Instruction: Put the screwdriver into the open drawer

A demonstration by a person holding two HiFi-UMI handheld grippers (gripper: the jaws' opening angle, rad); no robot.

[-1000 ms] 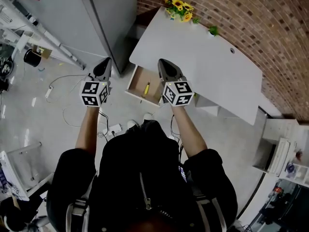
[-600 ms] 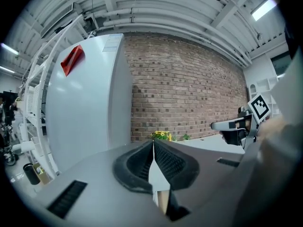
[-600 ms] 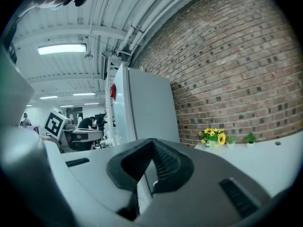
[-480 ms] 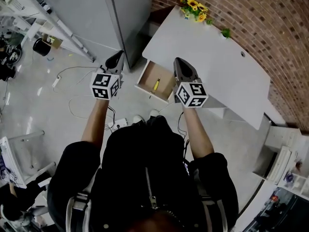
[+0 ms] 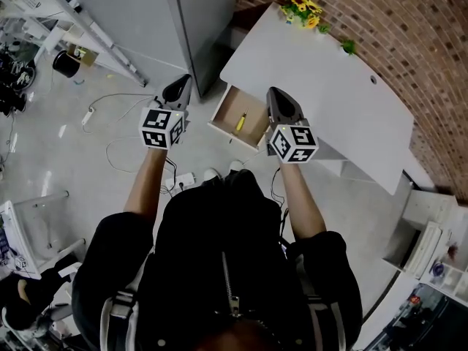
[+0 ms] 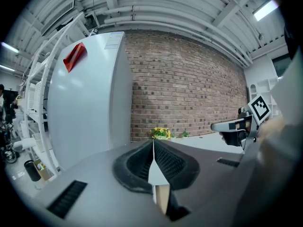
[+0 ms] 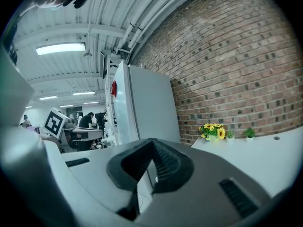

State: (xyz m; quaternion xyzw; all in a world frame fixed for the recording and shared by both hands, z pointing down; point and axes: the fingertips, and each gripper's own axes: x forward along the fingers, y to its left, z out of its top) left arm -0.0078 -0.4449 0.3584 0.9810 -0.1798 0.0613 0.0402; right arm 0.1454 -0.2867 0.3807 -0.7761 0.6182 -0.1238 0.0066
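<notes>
Left tongs [image 5: 178, 89]: pads pressed together, nothing between them. Right tongs [image 5: 281, 98]: likewise closed and empty. Both are held near level in front of the person, one on each side of the open drawer [image 5: 254, 130].

Screwdriver [image 5: 240, 121] lies flat on the drawer floor, towards its left half and apart from both tongs. Judgement: the placing looks done, and only a clean withdrawal remains.

To do that well:
- Keep both tongs above the drawer rim so nothing clips the front panel.
- Leave the tool alone. It looks settled, and a round handle would likely roll if nudged.
- If it needs re-seating, grip across the handle, not the thin shaft.

Materials and shapes:
- Screwdriver: slim, with a bright yellow handle, probably plastic. Shaft too small to make out.
- Drawer: shallow box, brown wood-tone inside, pale outer faces.
- Surface [image 5: 329, 101]: white, smooth, matt, with one curved edge.
- Tong pads: black and finely ribbed, tapering to a wedge, probably rubbery and good on slick plastic.
- Brick wall [image 5: 413, 39]: rough and mottled.
</notes>
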